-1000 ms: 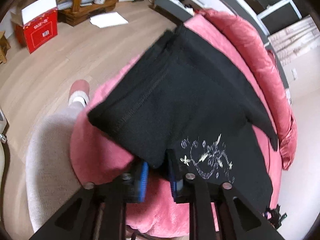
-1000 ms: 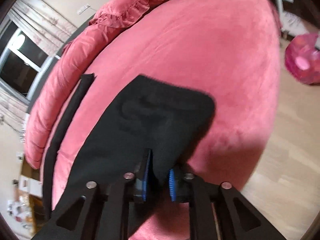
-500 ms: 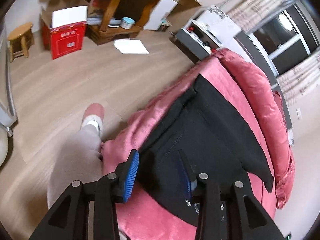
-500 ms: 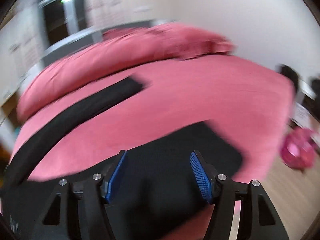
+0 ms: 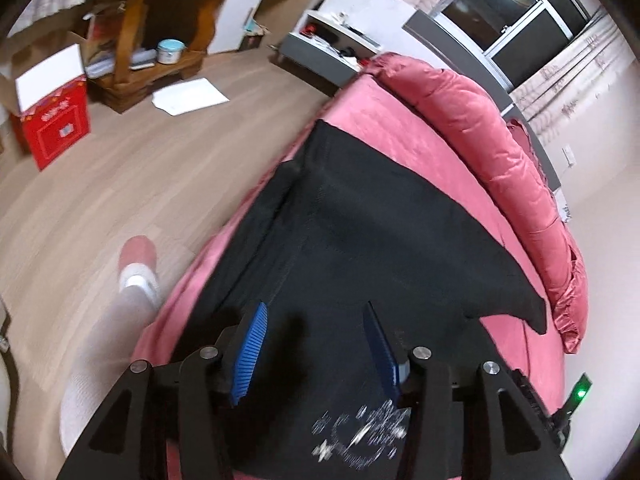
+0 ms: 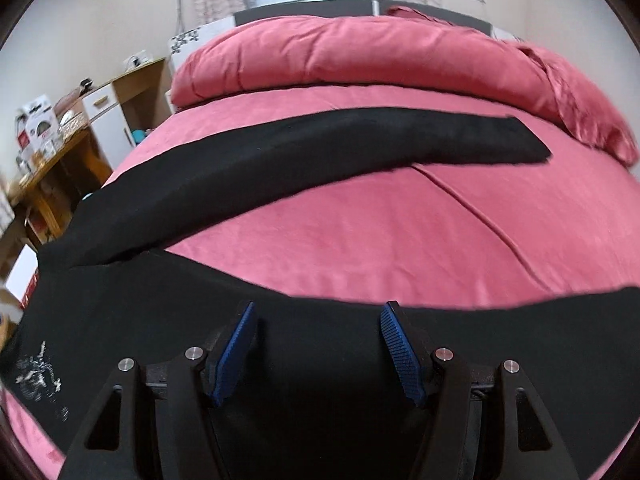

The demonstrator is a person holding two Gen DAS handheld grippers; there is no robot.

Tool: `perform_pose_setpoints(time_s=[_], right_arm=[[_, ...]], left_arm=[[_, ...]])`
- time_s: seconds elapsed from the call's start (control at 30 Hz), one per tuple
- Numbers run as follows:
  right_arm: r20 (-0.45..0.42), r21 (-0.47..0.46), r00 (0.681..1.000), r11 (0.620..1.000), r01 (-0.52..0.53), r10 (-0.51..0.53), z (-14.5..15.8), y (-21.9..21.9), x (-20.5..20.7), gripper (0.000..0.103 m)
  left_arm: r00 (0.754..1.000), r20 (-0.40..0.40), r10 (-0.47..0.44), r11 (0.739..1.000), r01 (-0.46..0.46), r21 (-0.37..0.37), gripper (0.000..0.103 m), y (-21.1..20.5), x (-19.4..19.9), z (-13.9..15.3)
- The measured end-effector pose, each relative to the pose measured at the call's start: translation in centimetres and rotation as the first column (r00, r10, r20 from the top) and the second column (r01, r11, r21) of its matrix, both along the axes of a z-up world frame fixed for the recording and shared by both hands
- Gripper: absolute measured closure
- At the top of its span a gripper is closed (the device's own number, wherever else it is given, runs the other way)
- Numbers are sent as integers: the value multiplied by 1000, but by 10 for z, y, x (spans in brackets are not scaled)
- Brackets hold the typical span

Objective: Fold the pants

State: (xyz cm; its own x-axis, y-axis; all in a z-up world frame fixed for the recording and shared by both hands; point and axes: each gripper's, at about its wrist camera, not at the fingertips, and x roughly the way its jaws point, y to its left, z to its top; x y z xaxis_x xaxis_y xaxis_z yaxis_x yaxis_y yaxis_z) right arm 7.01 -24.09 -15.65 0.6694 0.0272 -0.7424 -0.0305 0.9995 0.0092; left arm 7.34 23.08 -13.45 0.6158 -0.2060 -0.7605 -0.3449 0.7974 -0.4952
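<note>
Left wrist only: red box

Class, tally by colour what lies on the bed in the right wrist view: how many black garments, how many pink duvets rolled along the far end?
Black pants: 1
Pink rolled duvet: 1
Total: 2

pants cut off below, embroidery blurred
</note>
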Motion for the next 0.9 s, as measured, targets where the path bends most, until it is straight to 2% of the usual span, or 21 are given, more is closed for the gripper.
perform_pose_setpoints(time_s=[0.13, 0.27, 0.4, 0.53, 0.6, 0.73, 0.9], right_arm=[[5, -37, 1000, 999, 10, -10, -14, 3, 11, 38], [26, -22, 999, 1000, 19, -19, -23, 1, 16, 33], [34, 16, 999, 1000, 19, -20, -29, -5, 19, 31], [34, 47, 999, 999, 6, -7, -34, -7, 22, 24], [31, 48, 1000, 999, -3, 2, -35, -6, 23, 22], [30, 34, 999, 999, -15, 14, -37, -2, 23, 18], [29, 54, 999, 998, -20, 18, -39, -3, 24, 16]], left_arm=[[999, -19, -37, 999, 36, -36, 52, 3, 42, -3], [996, -47, -70, 997, 71, 11, 52, 8, 92, -3], [997, -65, -46, 997, 50, 62, 52, 21, 139, -6], [994, -81, -74, 996, 78, 45, 52, 38, 193, -18], [993, -106, -49, 996, 56, 63, 52, 46, 214, -26], [993, -108, -51, 993, 62, 99, 51, 53, 247, -39], [990, -124, -65, 995, 74, 71, 48, 53, 276, -60]])
